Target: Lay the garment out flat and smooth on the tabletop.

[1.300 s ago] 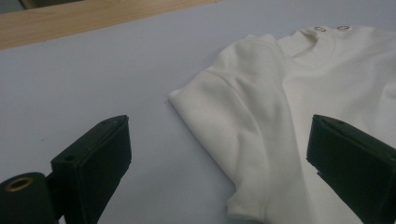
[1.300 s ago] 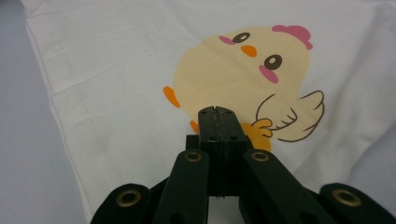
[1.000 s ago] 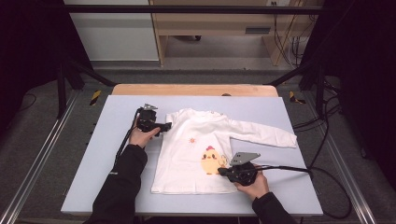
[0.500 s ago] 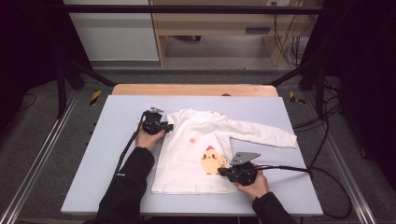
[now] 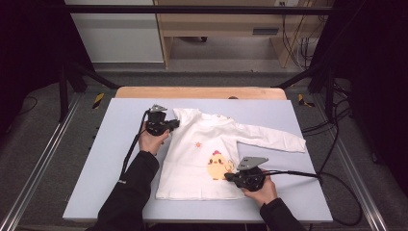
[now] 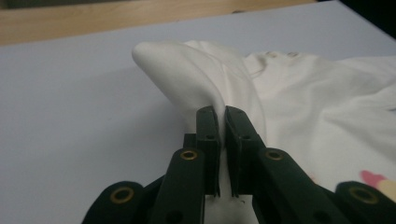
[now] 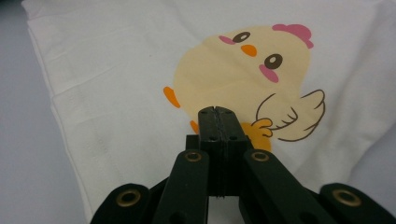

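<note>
My left gripper (image 6: pixel 217 116) has just closed its fingers on the small white cotton chick-print shirt (image 5: pixel 202 159)'s sleeve to fold it; my right gripper (image 7: pixel 218 112), fingers shut empty, pins the body.

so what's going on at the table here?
A person is working a white shirt laid flat on the table with two handheld tongs. The left tongs have just been closing and now pinch the folded-in sleeve, lifting it off the table. The right tongs are shut, resting on the shirt by its chick print.
</note>
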{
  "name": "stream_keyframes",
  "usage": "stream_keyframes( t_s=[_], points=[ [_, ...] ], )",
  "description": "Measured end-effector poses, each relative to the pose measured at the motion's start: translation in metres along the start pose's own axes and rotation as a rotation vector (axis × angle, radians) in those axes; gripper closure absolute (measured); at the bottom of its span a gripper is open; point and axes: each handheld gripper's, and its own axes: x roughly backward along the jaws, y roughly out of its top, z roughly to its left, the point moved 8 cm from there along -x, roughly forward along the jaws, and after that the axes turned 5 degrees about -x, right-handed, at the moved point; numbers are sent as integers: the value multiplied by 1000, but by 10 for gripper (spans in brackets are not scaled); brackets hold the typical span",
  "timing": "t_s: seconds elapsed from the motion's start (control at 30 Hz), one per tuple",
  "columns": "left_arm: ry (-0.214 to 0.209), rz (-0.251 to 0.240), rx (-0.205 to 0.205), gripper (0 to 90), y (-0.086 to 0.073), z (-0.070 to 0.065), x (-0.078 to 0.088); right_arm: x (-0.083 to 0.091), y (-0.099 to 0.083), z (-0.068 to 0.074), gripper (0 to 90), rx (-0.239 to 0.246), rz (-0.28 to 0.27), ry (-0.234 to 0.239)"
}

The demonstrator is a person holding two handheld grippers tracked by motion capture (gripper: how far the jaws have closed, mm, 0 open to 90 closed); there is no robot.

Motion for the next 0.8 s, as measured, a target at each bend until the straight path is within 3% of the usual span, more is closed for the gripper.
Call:
stream_keyframes(
  t_s=[0.17,0.27,0.37,0.47,0.63,0.73,0.8],
  points=[
    [-66,-18,-91,842,12,-46,0,0,0,0,900,-3,0,0],
    [-108,5,-129,842,9,-72,-9,0,0,0,900,-3,0,0],
    [-123,49,-165,842,-1,-91,-22,0,0,0,900,-3,-1,0],
    [-123,91,-193,841,-13,-102,-36,0,0,0,900,-1,-2,-1],
    [-135,143,-181,829,-28,-107,-54,0,0,0,900,-1,-1,-1],
    [-151,145,-178,792,-28,-107,-52,0,0,0,900,-1,-2,-2],
    [-173,135,-166,708,-24,-107,-46,0,0,0,900,-1,-2,-1]
  ],
)
